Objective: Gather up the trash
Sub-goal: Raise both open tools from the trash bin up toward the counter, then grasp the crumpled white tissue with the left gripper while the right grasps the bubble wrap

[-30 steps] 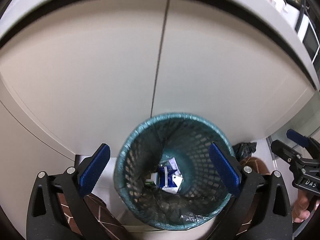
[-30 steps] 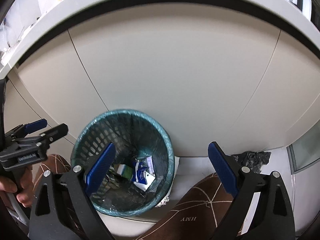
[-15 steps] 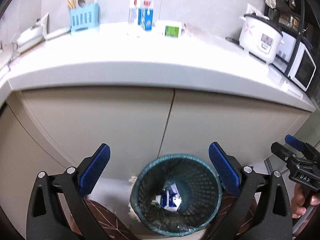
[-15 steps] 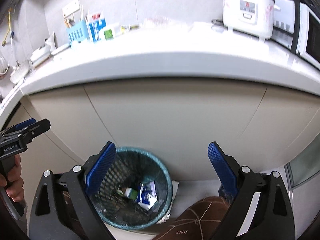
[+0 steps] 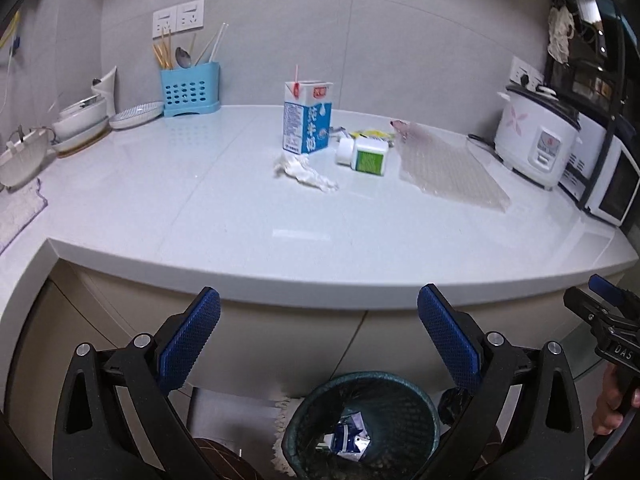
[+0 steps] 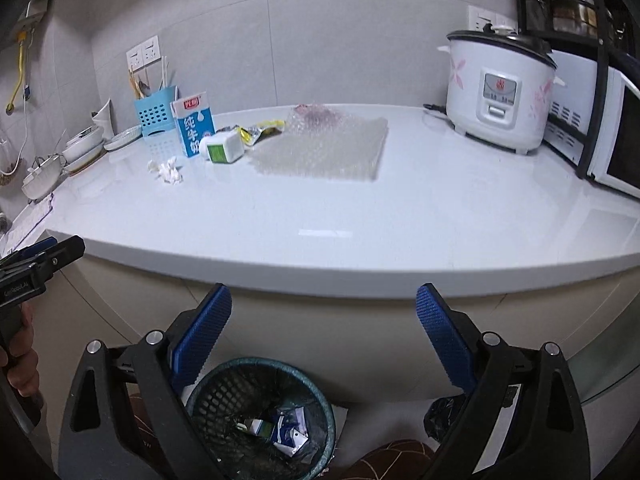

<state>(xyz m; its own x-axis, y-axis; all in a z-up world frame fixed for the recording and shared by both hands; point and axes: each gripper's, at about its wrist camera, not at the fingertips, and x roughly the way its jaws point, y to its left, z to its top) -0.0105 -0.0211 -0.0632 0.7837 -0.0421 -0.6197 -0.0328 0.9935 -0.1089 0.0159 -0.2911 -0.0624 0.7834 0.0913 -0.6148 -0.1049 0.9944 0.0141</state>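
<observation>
1. The bin [image 5: 362,424] is cut off by the lower edge in both views; it stands on the floor below the front edge of the bench [image 5: 280,216], and part of its rim is hidden behind the fingers of each gripper.
2. Scraps are seen inside the bin, blue-and-white and green among them, but their number cannot be made out.
3. A yellow wrapper [image 6: 264,128] is largely hidden behind the small box [image 5: 369,155] in the left view; it is seen more fully in the right view.
4. Trash on the bench is counted as follows: one milk carton [image 5: 307,118] standing upright near the middle, one crumpled tissue [image 5: 304,172] just in front of it, one small white-and-green box lying just beside the carton, and one sheet of bubble wrap [image 5: 448,168] towards the right end.
5. One blue cutlery holder [image 5: 190,88] is set at the back edge; bowls and plates are stacked at the left end, their count unclear.
6. One rice cooker [image 6: 498,92] stands at the right end; the microwave [image 6: 600,136] beside it is cut off by the frame.
7. The left gripper [image 5: 318,344] is held spread wide with nothing between its fingers.
8. The right gripper [image 6: 324,340] is likewise spread wide and empty.
</observation>
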